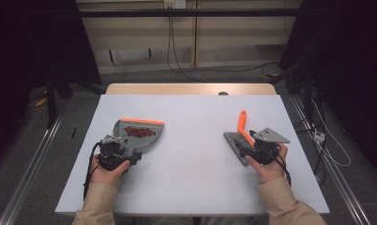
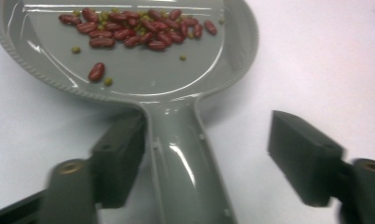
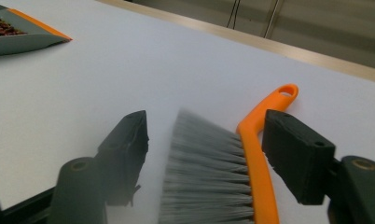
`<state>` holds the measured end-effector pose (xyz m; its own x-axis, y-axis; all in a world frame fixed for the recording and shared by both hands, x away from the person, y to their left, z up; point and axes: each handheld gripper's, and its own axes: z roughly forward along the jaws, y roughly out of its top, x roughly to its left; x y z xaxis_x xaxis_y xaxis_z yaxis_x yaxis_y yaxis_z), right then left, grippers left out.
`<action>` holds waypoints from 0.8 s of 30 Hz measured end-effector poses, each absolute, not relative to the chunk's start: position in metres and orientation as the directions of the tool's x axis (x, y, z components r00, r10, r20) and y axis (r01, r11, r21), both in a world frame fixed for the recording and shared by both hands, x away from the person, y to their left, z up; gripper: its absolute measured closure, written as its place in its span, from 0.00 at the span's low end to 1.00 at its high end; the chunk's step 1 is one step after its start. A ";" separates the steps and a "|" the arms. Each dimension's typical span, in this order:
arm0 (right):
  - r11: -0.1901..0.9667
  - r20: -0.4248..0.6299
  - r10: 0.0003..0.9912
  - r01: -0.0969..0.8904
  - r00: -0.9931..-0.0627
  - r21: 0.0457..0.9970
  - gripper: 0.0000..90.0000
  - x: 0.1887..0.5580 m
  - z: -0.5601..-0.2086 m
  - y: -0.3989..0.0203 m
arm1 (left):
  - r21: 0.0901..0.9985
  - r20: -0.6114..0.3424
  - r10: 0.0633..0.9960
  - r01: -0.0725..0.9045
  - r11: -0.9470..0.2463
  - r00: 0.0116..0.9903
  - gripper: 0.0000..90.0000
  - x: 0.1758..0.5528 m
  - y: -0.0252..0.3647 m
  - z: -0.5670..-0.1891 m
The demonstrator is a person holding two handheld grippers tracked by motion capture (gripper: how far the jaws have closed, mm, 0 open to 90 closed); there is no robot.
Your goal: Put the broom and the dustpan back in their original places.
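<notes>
In the high view, the person's two hands are nearest to the camera, each holding a claw low on the white surface (image 1: 191,187). The left claw (image 1: 123,149) points at the handle of the dustpan (image 1: 139,133), which lies flat with its orange lip turned away from the person. Red beans (image 1: 140,132) lie inside it. The right claw (image 1: 240,149) is at the brush (image 1: 240,136), which lies on its side, the orange handle pointing away. Both tools seem put down to rest, probably because the sweeping is finished.

In the left gripper view, the jaws stand wide apart. The dustpan handle (image 2: 188,172) runs between them, beside the left jaw; I cannot tell if that jaw touches it. The right jaw is clearly apart, so nothing is gripped. The beans (image 2: 139,30) are gathered near the far lip, with some small green ones among them.

In the right gripper view, the jaws are also wide open. The grey bristles (image 3: 209,172) and the orange brush back (image 3: 258,154) lie between them, and the pads do not press on them. The brush rests on the surface, released.
</notes>
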<state>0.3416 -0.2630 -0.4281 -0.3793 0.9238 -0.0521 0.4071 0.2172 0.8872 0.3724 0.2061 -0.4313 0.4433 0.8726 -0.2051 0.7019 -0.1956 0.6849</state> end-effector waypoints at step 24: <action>0.231 -0.075 0.949 0.511 -0.307 0.828 1.00 0.376 -0.450 -0.311 | 0.778 -0.159 0.838 0.589 -0.219 0.522 0.13 0.373 0.205 -0.422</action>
<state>0.3761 -0.3112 -0.4499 -0.3072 0.9487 -0.0749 0.5106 0.2307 0.8283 0.3733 0.2050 -0.4225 0.5221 0.8379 -0.1595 0.5890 -0.2190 0.7779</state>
